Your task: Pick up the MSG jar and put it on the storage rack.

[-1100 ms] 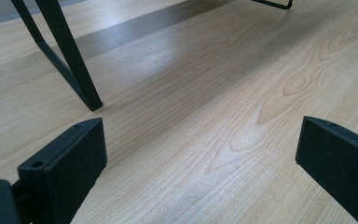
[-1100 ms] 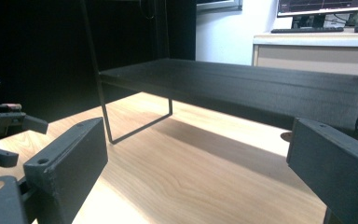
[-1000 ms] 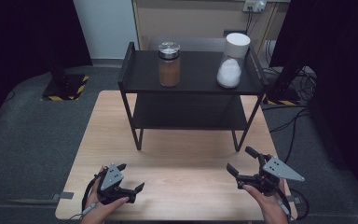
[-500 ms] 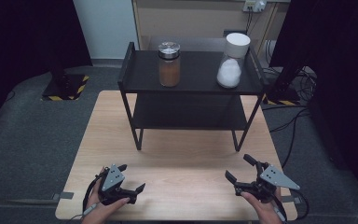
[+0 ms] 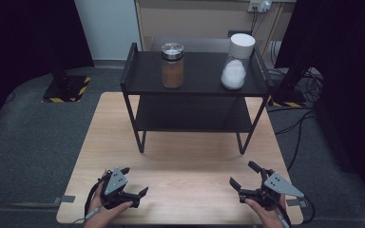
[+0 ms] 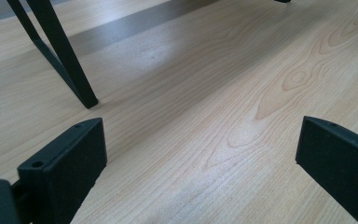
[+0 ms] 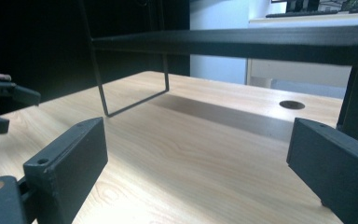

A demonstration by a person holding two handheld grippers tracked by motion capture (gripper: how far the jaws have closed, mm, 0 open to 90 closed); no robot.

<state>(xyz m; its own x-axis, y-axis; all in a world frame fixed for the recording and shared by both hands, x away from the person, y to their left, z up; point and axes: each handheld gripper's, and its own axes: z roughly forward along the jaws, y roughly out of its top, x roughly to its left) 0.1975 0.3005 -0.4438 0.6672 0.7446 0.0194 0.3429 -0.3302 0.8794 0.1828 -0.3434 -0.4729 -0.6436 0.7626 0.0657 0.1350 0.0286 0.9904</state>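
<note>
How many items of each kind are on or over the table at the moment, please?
Jars: 2, a brown-filled jar and a white-filled jar, both on the top shelf
Black two-tier racks: 1
Grippers: 2, the left gripper and the right gripper, both open
Total: 5

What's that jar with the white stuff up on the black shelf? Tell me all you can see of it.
The jar of white powder looks like clear glass, round-bodied, about half full of a white powdery heap. A wide white cylindrical lid caps it. It stands upright on the right end of the black shelf's top tier, apart from the brown-filled jar, with nothing gripping it.
</note>
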